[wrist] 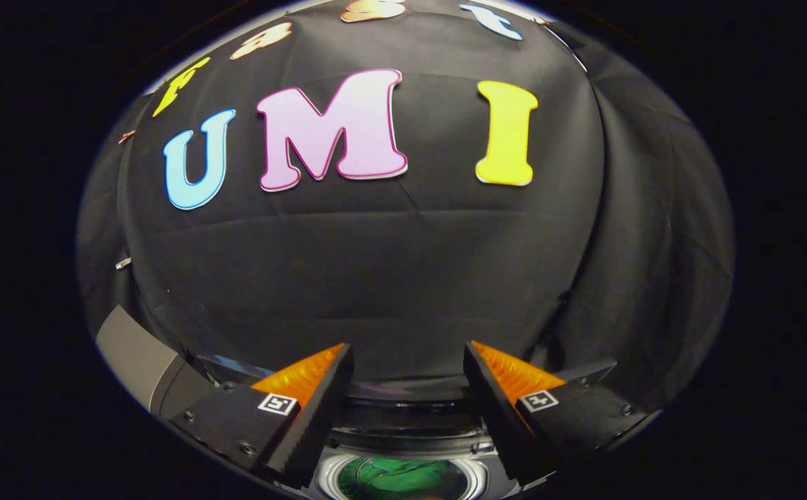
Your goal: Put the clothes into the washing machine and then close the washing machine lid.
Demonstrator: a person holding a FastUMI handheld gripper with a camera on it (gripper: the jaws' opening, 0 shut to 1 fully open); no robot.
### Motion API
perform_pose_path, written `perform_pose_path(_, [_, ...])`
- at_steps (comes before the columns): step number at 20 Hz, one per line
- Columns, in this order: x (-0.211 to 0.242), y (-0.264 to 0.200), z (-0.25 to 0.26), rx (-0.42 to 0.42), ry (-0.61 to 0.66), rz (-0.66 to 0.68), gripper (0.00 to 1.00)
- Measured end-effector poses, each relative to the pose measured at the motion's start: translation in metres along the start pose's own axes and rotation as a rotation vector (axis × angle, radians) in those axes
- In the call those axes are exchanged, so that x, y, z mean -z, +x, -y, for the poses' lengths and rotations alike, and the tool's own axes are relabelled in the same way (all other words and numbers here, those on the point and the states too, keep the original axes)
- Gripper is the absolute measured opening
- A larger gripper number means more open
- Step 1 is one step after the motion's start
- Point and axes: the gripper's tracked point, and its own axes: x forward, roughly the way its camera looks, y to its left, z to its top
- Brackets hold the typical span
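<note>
The green crumpled clothes (403,479) lie at the bottom centre of the frame, down inside the round drum opening of the washing machine (403,423), seen through its pale ring-shaped rim. My tongs (407,375) stand wide apart with nothing between them; the gap between the two fingers looks straight onto the black cloth wall (389,278) that takes up the middle and upper part of the frame. The left finger (306,399) sits at the lower left of centre and the right finger (508,396) at the lower right of centre, each carrying a small square black-and-white marker on its body. The clothes and the drum opening sit below and between the fingers, apart from both. The machine's dark top edge runs across just under my fingertips. At the lower left of the frame, beside my left finger, a grey slanted panel (136,354) shows; I cannot tell whether it is the machine's lid.
</note>
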Motion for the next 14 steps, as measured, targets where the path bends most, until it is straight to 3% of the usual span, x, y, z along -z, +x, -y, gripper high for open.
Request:
perform_pose_path(7, [0.001,-0.006,-0.001,-0.03,-0.018,0.041,1.0])
perform_pose_path(14, [0.017,-0.04,0.0,-0.051,-0.028,0.026,1.0])
